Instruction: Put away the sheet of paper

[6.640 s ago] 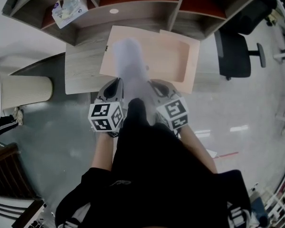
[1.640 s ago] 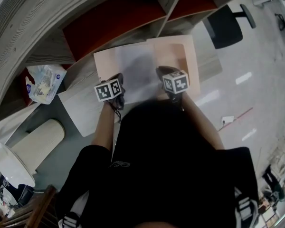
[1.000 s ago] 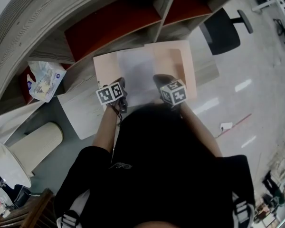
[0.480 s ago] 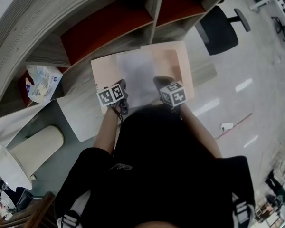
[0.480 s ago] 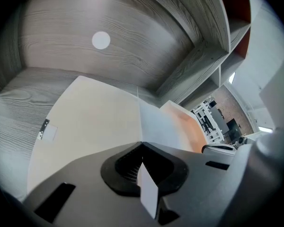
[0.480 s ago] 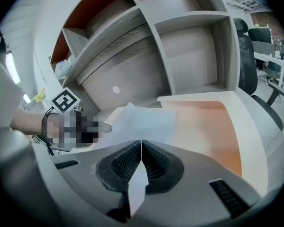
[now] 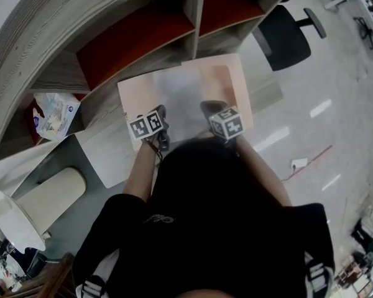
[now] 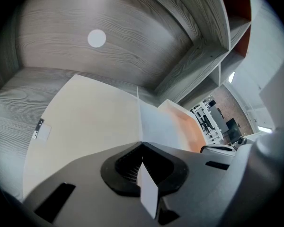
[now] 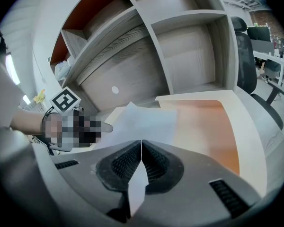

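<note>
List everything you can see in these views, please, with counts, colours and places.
paper: 1, white, over the folder
folder: 1, peach, open on the desk
desk: 1, grey wood, below the shelves
shelves: 1 unit, grey wood, red backs, behind desk
tissue pack: 1, white, left shelf bay
chair: 1, black, right of desk
cylinder: 1, cream, left of desk
left gripper: 1, grey, shut on paper
right gripper: 1, grey, shut on paper

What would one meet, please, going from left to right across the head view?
In order: tissue pack → left gripper → sheet of paper → right gripper → black office chair.
</note>
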`<action>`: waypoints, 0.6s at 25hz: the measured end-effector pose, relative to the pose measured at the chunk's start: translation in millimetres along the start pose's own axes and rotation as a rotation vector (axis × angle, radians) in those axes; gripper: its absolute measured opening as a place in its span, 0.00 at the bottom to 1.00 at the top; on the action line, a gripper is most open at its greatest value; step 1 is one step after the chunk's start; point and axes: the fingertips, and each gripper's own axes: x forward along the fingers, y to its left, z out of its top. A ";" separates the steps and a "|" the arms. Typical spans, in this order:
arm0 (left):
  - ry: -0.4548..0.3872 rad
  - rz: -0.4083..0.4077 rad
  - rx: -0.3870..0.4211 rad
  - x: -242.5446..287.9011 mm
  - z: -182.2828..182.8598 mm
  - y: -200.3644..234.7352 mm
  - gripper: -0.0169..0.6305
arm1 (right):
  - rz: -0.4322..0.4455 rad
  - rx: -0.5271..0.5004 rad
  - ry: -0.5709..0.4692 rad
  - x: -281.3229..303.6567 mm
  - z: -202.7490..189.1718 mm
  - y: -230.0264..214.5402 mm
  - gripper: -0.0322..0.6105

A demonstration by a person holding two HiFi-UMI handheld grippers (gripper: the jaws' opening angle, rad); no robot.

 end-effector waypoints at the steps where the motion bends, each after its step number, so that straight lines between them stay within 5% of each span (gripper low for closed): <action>1: 0.002 -0.001 -0.002 0.6 -0.3 -1.0 0.10 | 0.000 0.001 0.001 -0.4 -0.2 -0.4 0.08; 15: 0.020 -0.019 0.013 11.0 -1.2 -14.2 0.10 | -0.020 0.019 -0.008 -8.0 -3.6 -12.7 0.08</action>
